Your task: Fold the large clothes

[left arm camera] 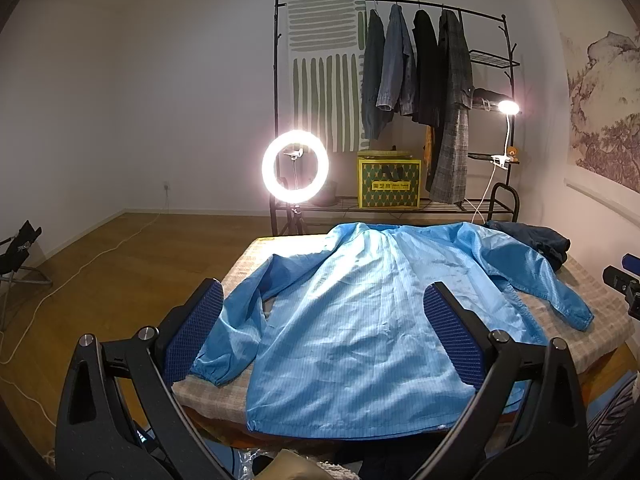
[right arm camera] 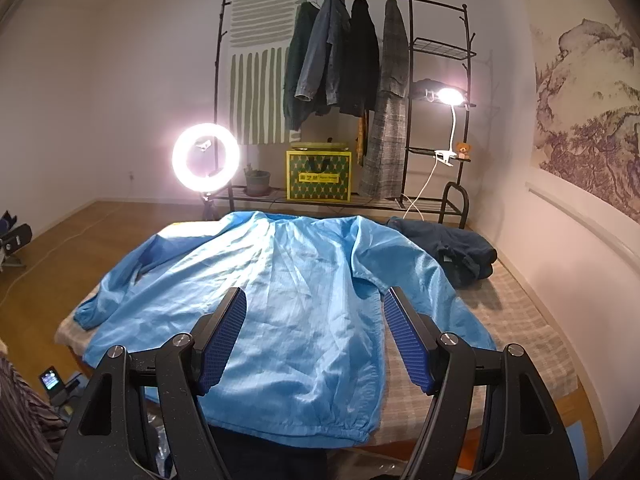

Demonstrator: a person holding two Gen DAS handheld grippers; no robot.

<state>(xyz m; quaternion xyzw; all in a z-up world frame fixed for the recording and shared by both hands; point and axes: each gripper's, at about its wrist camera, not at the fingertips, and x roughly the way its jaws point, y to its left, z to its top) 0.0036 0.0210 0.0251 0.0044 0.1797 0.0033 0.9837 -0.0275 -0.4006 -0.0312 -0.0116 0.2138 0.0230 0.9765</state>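
Both tongs, left (left arm camera: 322, 334) and right (right arm camera: 314, 338), are hanging released, grasping nothing; you are facing a thin, light, slippery blue jacket (right arm camera: 288, 300), so pinch the lower-frame hem (right arm camera: 320, 432).

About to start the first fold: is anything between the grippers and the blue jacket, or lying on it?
Nothing visible. The blue jacket lies spread flat, with both open grippers, left and right, over its near hem and no object between. The dark garment sits at the far right, beside the right sleeve, not on the body.
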